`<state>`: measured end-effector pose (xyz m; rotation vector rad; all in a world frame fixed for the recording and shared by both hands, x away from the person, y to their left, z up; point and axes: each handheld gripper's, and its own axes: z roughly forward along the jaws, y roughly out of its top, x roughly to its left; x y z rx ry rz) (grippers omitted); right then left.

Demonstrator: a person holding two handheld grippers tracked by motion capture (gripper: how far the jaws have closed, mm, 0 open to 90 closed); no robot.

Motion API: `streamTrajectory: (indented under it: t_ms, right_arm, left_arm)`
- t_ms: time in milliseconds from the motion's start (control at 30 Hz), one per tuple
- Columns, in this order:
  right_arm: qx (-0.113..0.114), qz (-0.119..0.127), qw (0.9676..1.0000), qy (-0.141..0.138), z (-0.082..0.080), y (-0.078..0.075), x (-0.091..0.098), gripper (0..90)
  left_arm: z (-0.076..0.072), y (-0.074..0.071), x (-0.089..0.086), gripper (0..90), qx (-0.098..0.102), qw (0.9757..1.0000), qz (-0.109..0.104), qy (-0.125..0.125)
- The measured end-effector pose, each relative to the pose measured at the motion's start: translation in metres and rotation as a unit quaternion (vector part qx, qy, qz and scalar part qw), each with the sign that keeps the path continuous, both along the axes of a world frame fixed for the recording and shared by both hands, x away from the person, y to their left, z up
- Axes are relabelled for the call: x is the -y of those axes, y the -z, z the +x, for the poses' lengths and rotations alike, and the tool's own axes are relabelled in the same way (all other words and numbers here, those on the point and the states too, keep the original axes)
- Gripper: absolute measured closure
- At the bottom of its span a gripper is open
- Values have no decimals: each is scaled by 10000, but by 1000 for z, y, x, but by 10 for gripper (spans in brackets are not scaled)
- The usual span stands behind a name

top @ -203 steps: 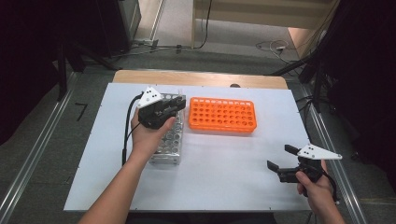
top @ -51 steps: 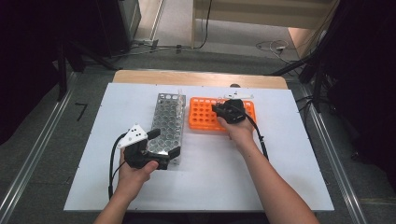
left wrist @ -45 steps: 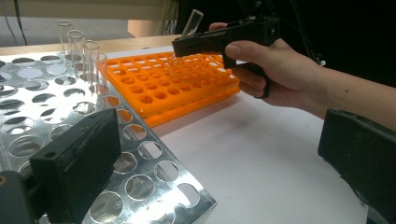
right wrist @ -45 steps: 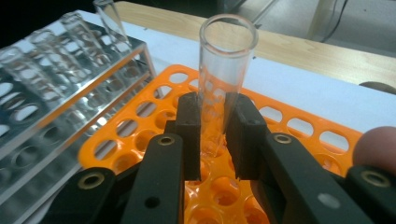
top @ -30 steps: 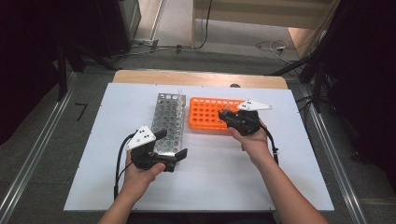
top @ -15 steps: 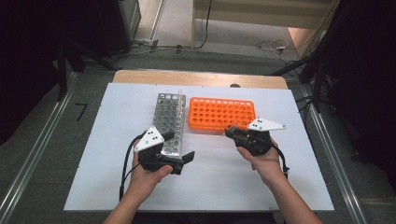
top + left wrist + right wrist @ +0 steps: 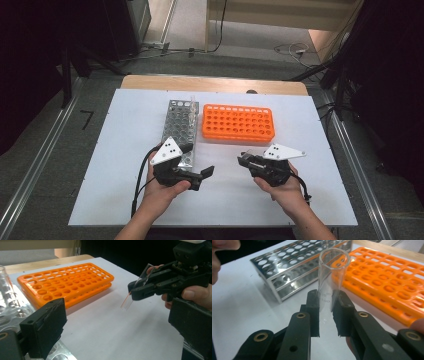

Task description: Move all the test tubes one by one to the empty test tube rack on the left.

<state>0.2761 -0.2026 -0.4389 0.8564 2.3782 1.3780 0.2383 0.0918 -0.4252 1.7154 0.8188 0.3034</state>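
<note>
From the high view, your right claw (image 7: pixel 243 161) sits over the white bench (image 7: pixel 310 200) just in front of the orange rack (image 7: pixel 238 122), while your left claw (image 7: pixel 197 162) rests at the near end of the metal rack (image 7: pixel 179 125), its jaws spread wide with nothing between them.

In the left gripper view, your right claw (image 7: pixel 133 291) holds a clear glass tube (image 7: pixel 136 287) tilted above the bench, near the orange rack (image 7: pixel 65 285).

In the right gripper view, your jaws are clamped on the tube (image 7: pixel 332 275), its open mouth pointing away from the claw, between the metal rack (image 7: pixel 294 262) and the orange rack (image 7: pixel 387 277).
</note>
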Motion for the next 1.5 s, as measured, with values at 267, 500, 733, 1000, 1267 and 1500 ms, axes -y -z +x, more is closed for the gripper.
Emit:
streamTrajectory:
  t_ms: [267, 500, 733, 1000, 1267, 1500]
  right_arm:
    - [-25, -84, 9994, -344, -10, 4, -19, 741]
    - [-34, -97, 9985, -535, -16, 2, -30, 741]
    - [-63, -145, 9973, -723, -21, 2, -39, 741]
    - [-66, -159, 9964, -829, -25, 0, -44, 741]
    - [-109, -139, 9962, -852, -25, -1, -44, 737]
    - [-91, -139, 9963, -849, -25, -1, -44, 732]
  left_arm:
    - [-1, -4, 20, 213, 77, 9999, 67, 139]
    - [-3, -3, 42, 429, 149, 9986, 213, 466]
    - [-4, -2, 51, 569, 192, 9979, 169, 588]
    - [-5, 0, 54, 703, 228, 9974, 289, 625]
    - [-4, -2, 52, 743, 297, 9978, 298, 512]
    - [-4, -2, 49, 758, 305, 9980, 296, 461]
